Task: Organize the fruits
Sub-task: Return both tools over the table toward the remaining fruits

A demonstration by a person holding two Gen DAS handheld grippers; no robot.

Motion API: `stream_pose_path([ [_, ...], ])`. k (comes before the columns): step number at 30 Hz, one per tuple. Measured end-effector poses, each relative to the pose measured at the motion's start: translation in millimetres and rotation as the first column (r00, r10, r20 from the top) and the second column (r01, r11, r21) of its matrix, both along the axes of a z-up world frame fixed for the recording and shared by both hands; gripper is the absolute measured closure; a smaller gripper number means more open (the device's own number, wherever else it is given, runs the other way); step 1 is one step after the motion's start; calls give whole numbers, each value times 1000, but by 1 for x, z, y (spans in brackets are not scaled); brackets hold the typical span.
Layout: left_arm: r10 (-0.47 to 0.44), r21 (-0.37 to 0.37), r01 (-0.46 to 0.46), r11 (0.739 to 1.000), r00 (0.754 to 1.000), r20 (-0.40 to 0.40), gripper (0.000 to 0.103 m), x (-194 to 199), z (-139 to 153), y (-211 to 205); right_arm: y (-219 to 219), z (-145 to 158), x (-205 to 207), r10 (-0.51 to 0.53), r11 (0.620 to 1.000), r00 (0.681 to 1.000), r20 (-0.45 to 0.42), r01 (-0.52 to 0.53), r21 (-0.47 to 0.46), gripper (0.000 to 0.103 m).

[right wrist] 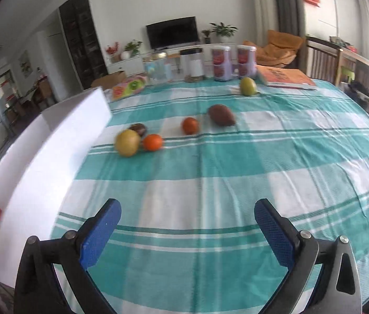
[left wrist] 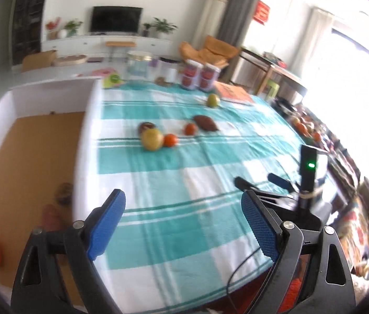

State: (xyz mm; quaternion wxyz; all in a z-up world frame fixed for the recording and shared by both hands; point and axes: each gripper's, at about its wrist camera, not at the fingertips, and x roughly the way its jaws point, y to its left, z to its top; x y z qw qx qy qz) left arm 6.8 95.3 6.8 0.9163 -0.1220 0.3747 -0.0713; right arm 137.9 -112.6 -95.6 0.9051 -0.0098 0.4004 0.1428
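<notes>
Because the loose fruit sits in a tight knot near the middle of the frame, your biggest risk is nudging one piece while closing on another: the round yellow-green fruit (right wrist: 127, 142) touches the small orange tangerine (right wrist: 153, 142) and hides part of a dark brownish fruit (right wrist: 138, 129) behind it, so a wide jaw coming down there could send any of them rolling across the cloth. A second orange-red tangerine (right wrist: 190, 125) and a long brown oval fruit (right wrist: 221, 115) lie just to the right, and a green pear-like fruit (right wrist: 248, 86) rests further up, near the orange book (right wrist: 283, 78). Both the left gripper (left wrist: 181, 219) and right gripper (right wrist: 187, 229) hang spread wide and empty over the teal-and-white checked tablecloth (right wrist: 236, 183). At left stands the white-walled box with a brown floor (left wrist: 27, 157), a few pieces already inside.
</notes>
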Motion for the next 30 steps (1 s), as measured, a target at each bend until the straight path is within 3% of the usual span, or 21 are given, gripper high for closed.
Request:
stream_pose_path([
  [2,-87,12,87,996,996,-17,9,19,-15,-34,-33,-17,7,-94,996,995,-23,94,-7,2],
  [4,-104,64,107,992,993,-50,9,40,-37,-59,-62,-29,11,-195,979,979,-60,198,39,2],
  [7,-74,147,87,985,993,-91,9,68,-72,-77,-88,-30,15,-255,957,962,-100,266,113,2],
  [14,58,199,-27,980,987,-148,9,103,-124,-52,-82,-33,13,-306,949,949,-77,310,49,2],
  [20,73,256,-36,966,988,-134,9,106,-134,-50,-74,-39,17,-300,954,950,-83,300,-7,2],
  [30,68,264,-28,964,988,-142,6,110,-136,-51,-71,-41,19,-297,955,950,-94,296,-20,0],
])
